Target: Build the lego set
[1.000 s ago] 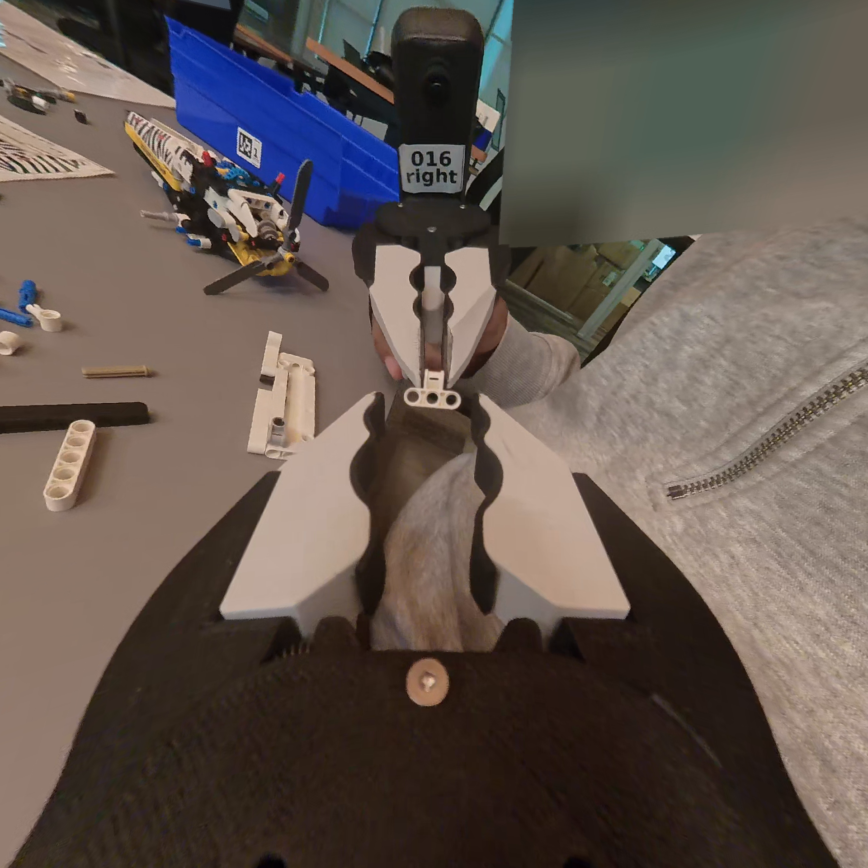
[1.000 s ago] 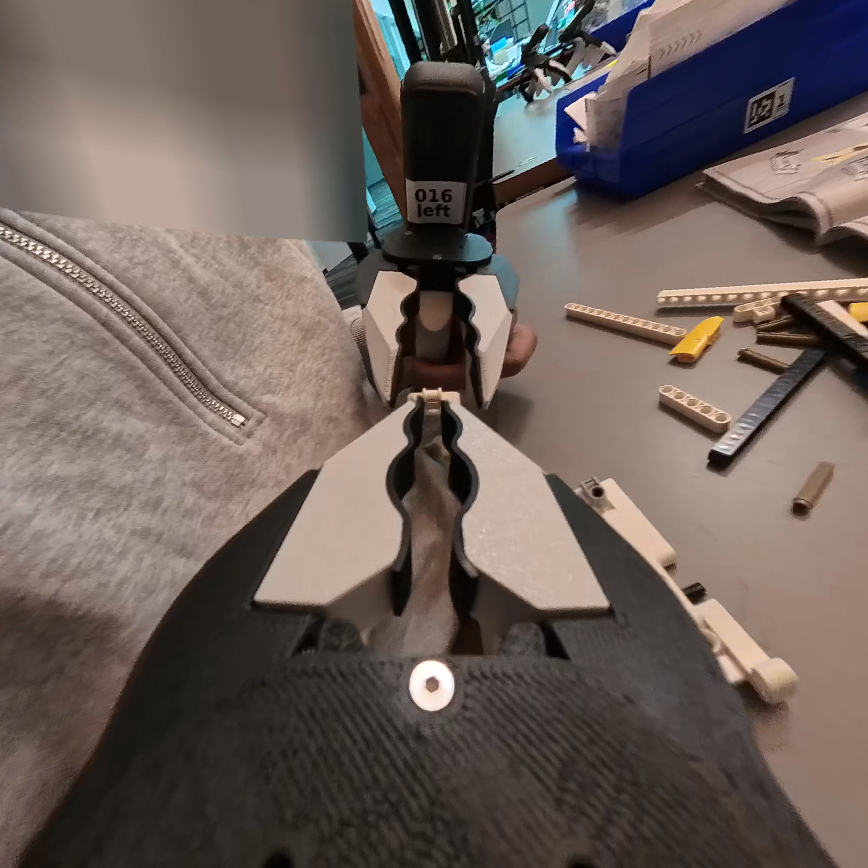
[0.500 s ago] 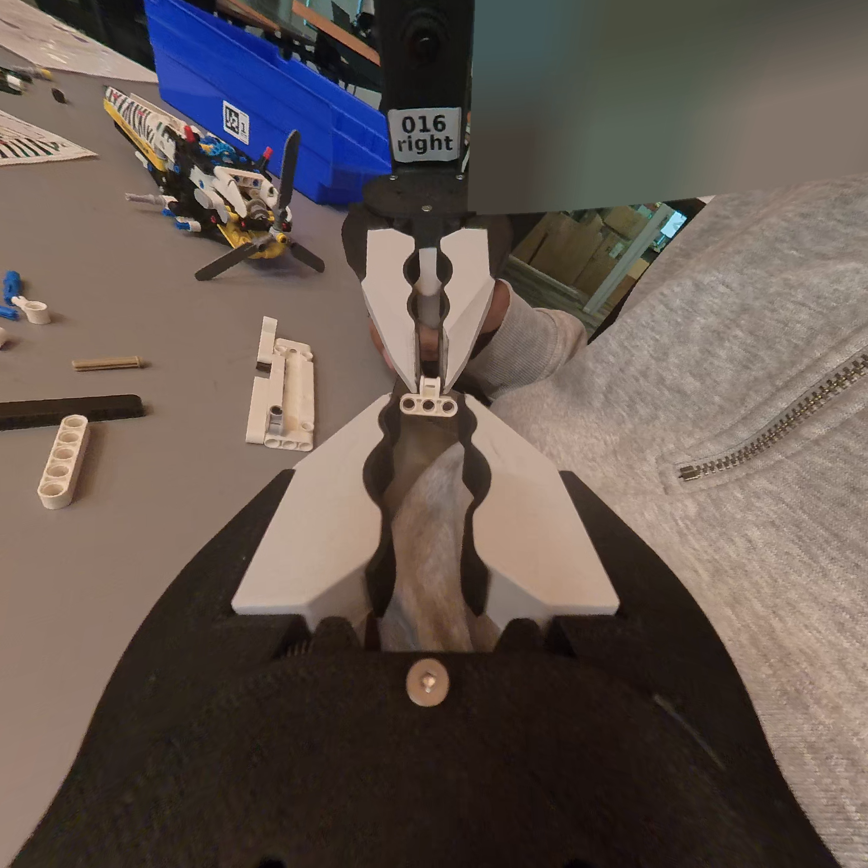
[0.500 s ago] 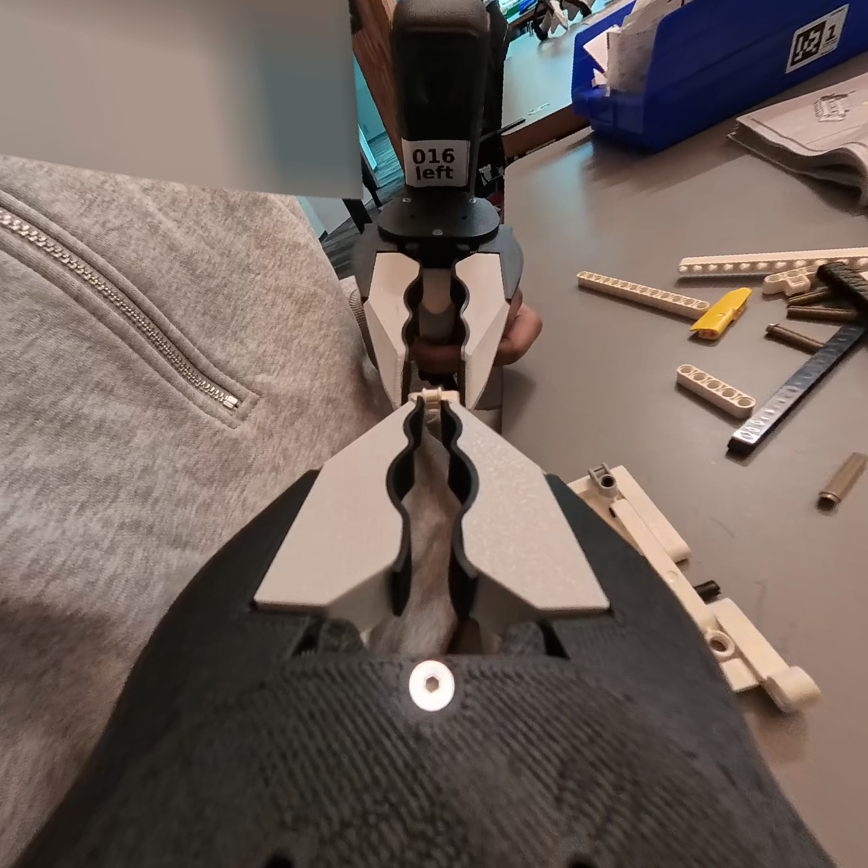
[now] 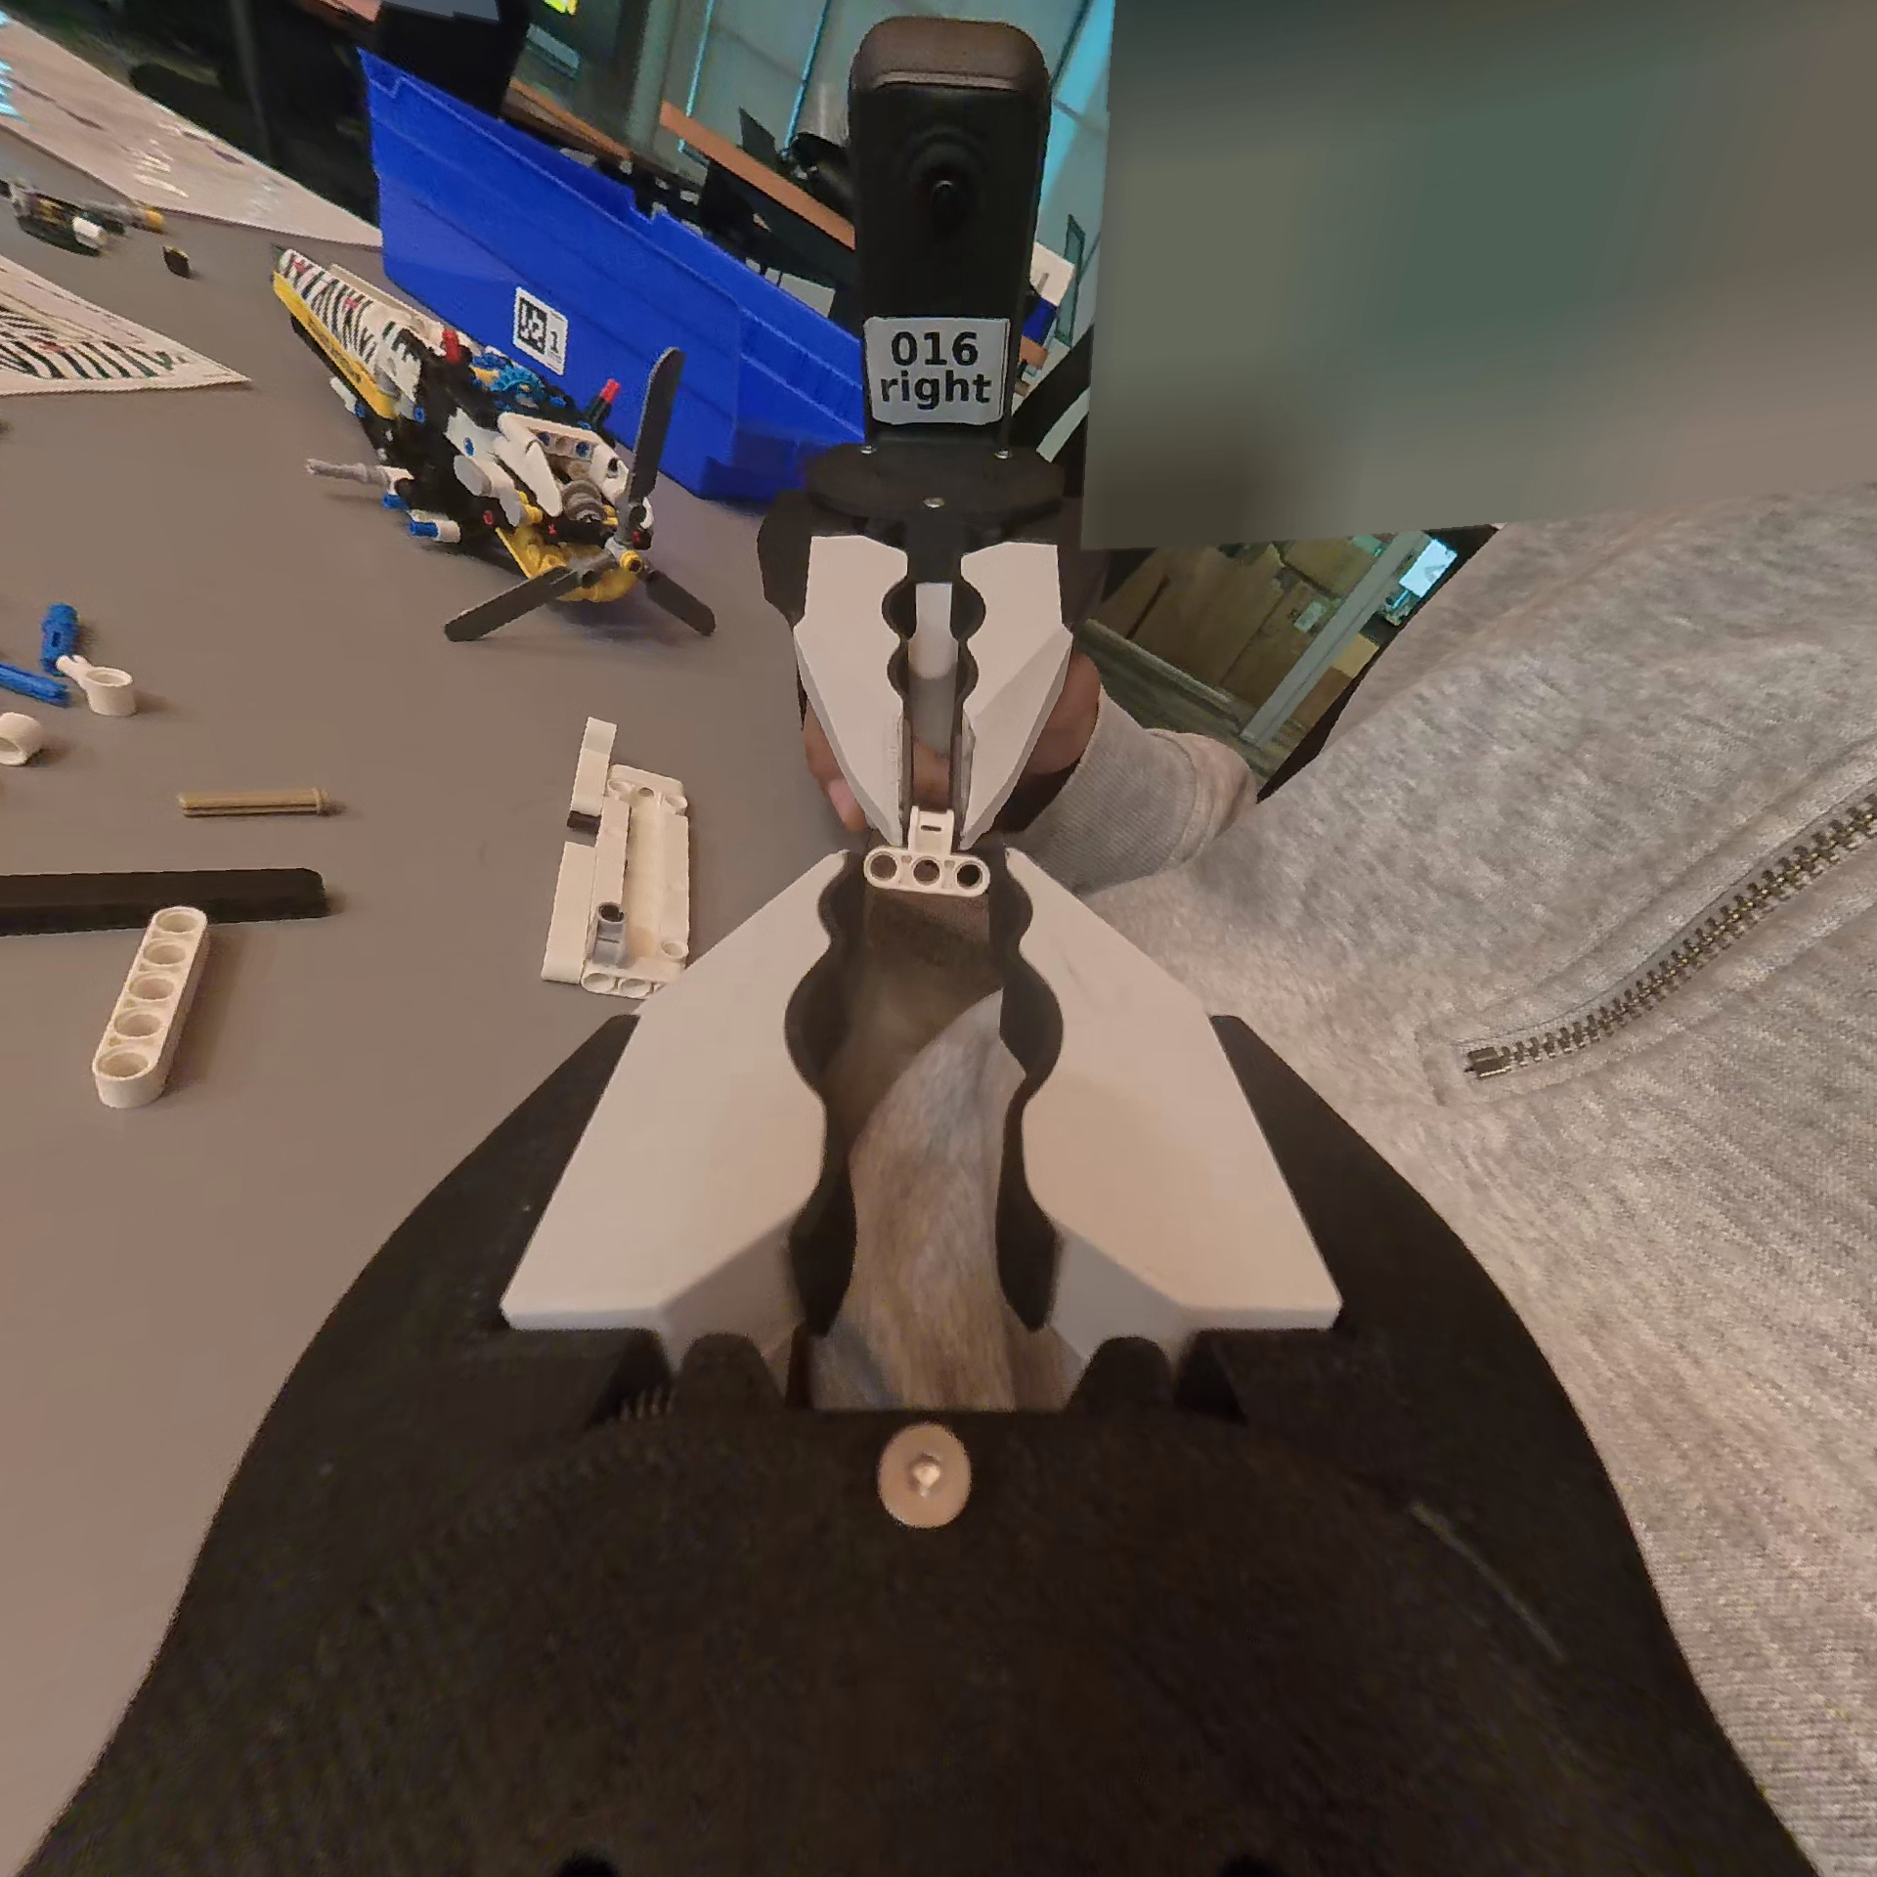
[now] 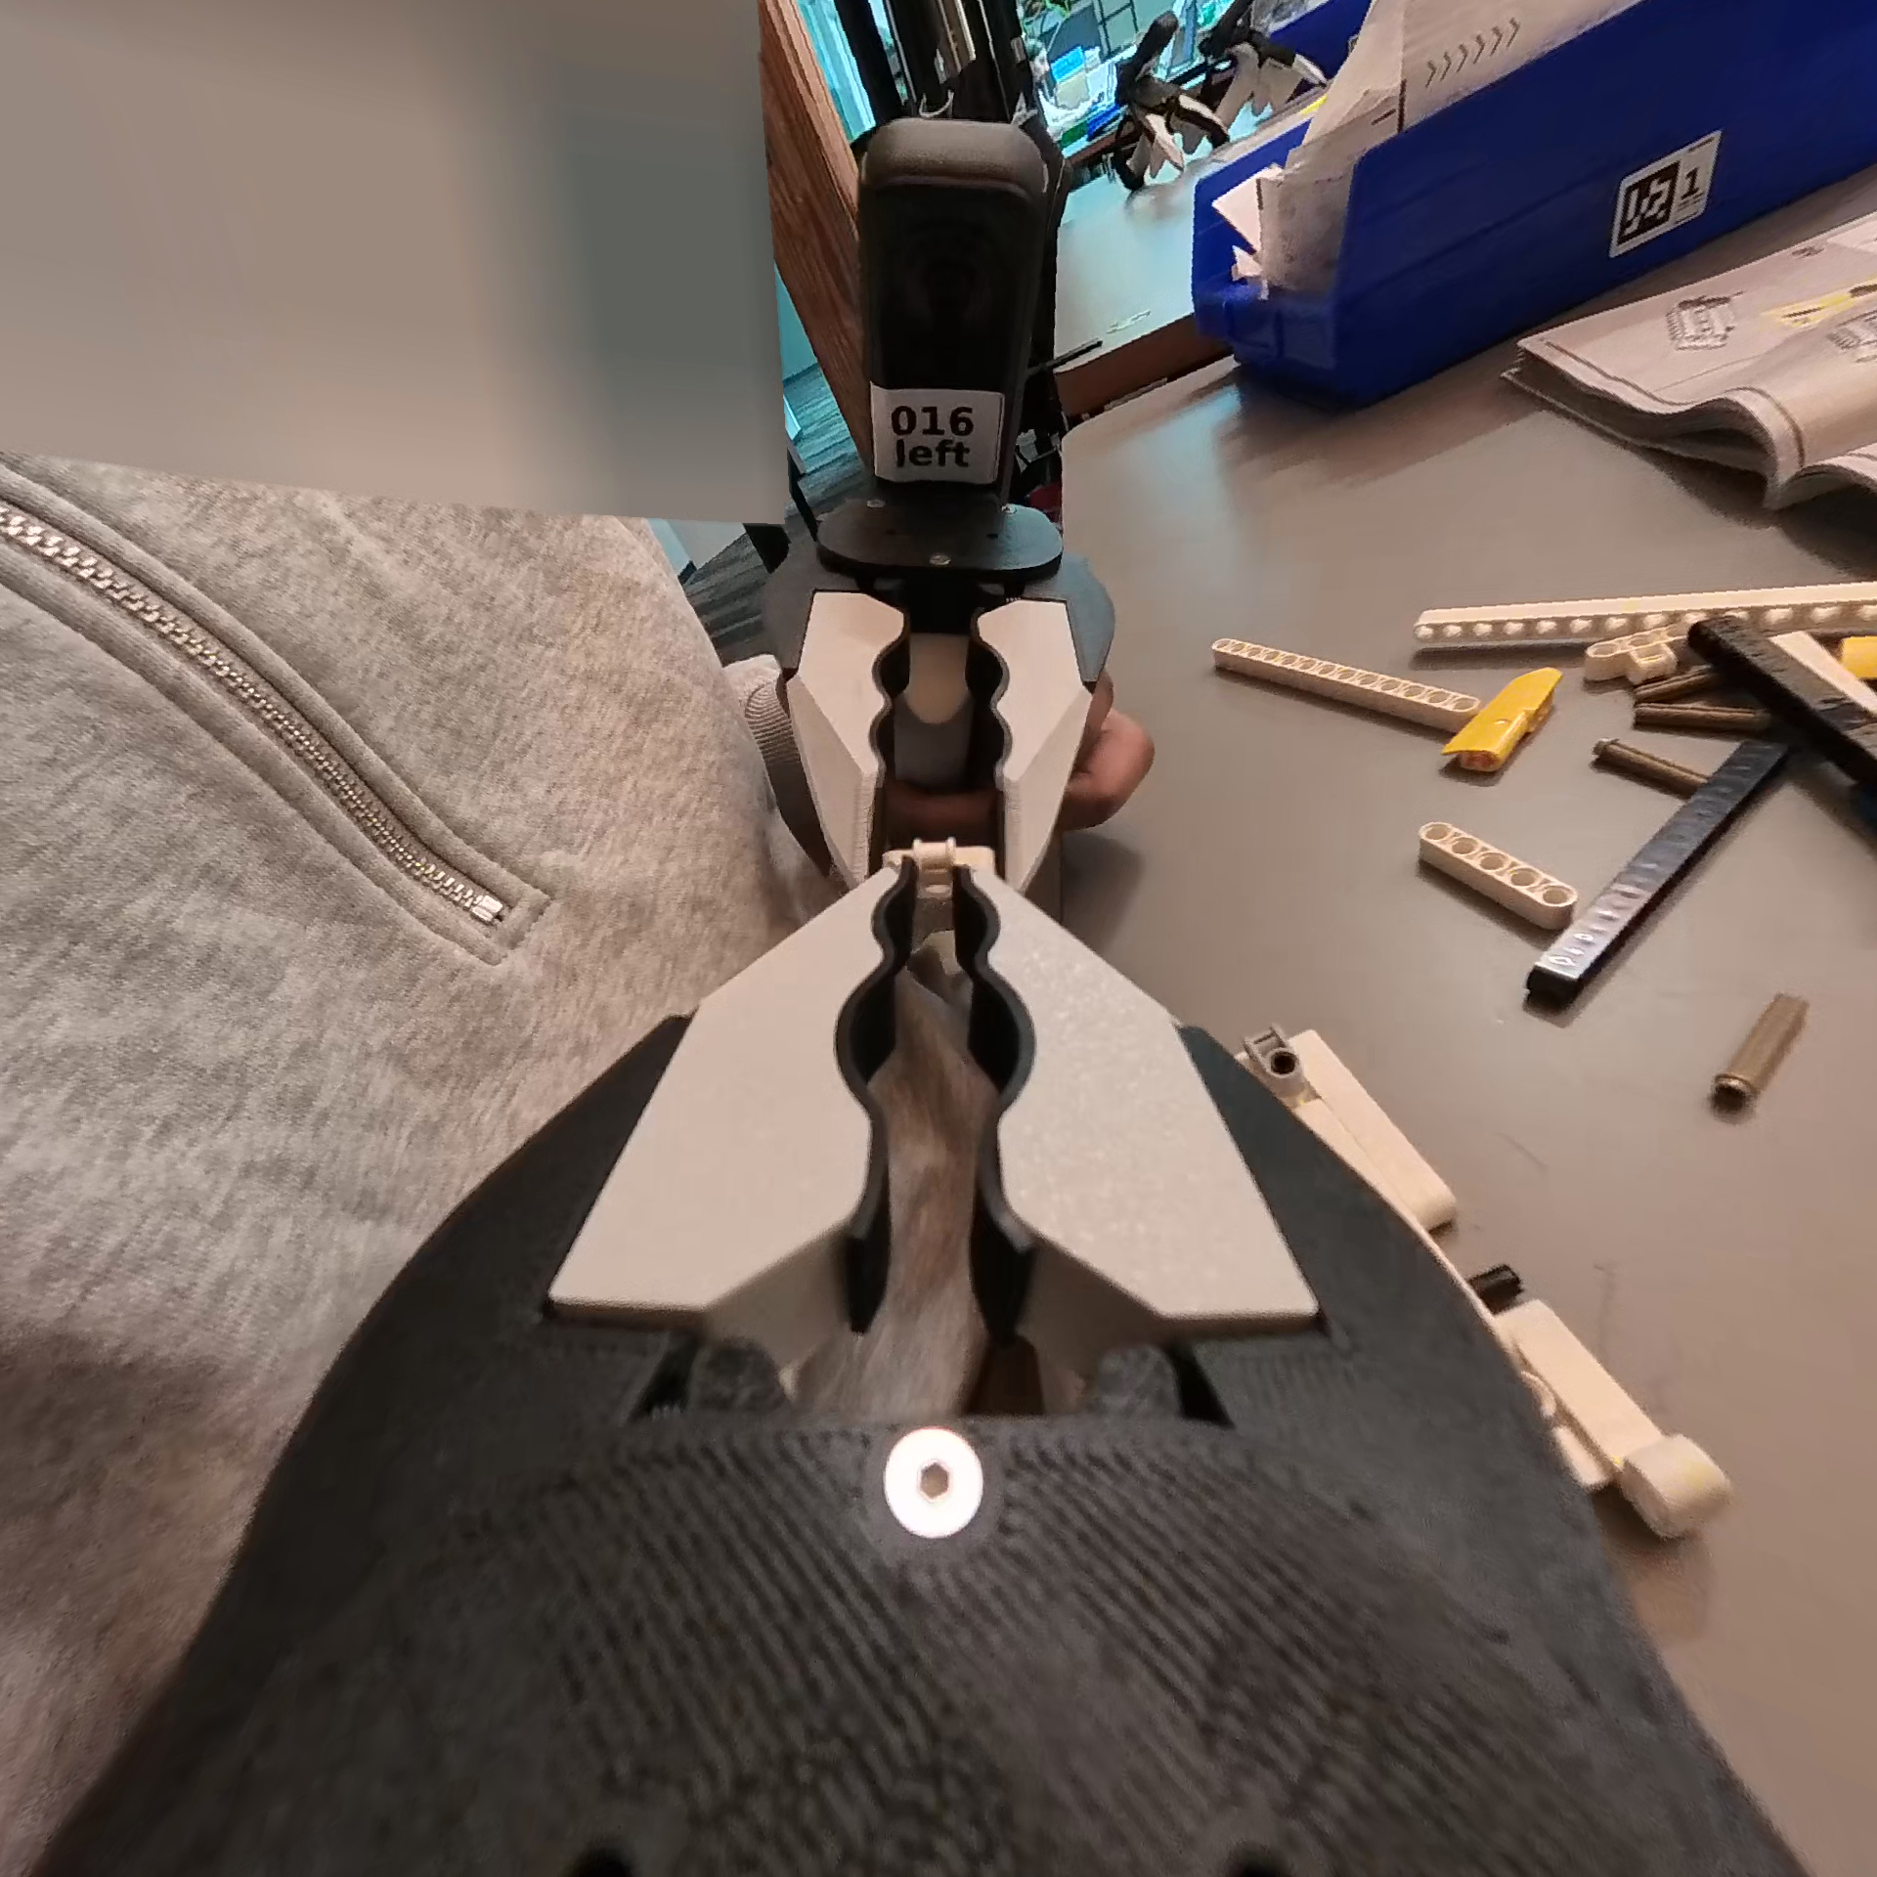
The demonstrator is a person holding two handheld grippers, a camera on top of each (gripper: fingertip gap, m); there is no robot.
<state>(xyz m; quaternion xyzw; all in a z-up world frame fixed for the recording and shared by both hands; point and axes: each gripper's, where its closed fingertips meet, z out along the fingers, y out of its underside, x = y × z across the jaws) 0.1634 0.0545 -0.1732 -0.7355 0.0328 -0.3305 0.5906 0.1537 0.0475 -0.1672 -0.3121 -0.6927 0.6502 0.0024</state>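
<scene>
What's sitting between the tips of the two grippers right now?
A small white three-hole lego piece, pinched by the right gripper and reaching the left gripper tips. The left wrist view shows it best.

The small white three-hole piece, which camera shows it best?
The left wrist view: the small white three-hole piece faces the camera, all three holes visible, gripped by the right tongs. The right wrist view shows only its edge.
</scene>
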